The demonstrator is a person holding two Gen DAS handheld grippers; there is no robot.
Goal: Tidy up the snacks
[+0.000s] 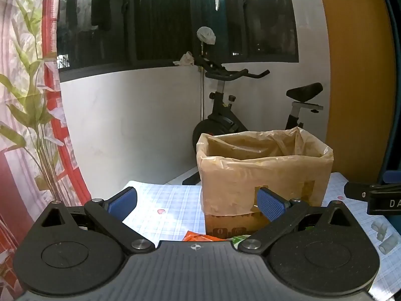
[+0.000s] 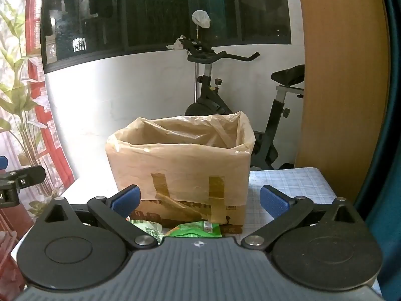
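Note:
A cardboard box lined with a clear plastic bag [image 1: 265, 173] stands open on the checked tablecloth [image 1: 165, 200]; it also shows in the right wrist view [image 2: 180, 163]. My left gripper [image 1: 198, 203] is open and empty, held just in front of the box's left part. An orange snack packet [image 1: 198, 237] and a bit of a green one [image 1: 239, 238] lie below it, partly hidden by the gripper body. My right gripper [image 2: 199, 200] is open and empty before the box. Green snack packets [image 2: 195, 229] [image 2: 147, 228] lie at the box's foot.
An exercise bike [image 1: 225, 115] stands behind the table by the white wall. A curtain [image 1: 27, 100] hangs at left, a wooden panel [image 1: 356, 75] at right. Small white plastic pieces [image 1: 386, 238] lie at the table's right. The other gripper's tip shows at each view's edge [image 1: 371, 195] [image 2: 17, 180].

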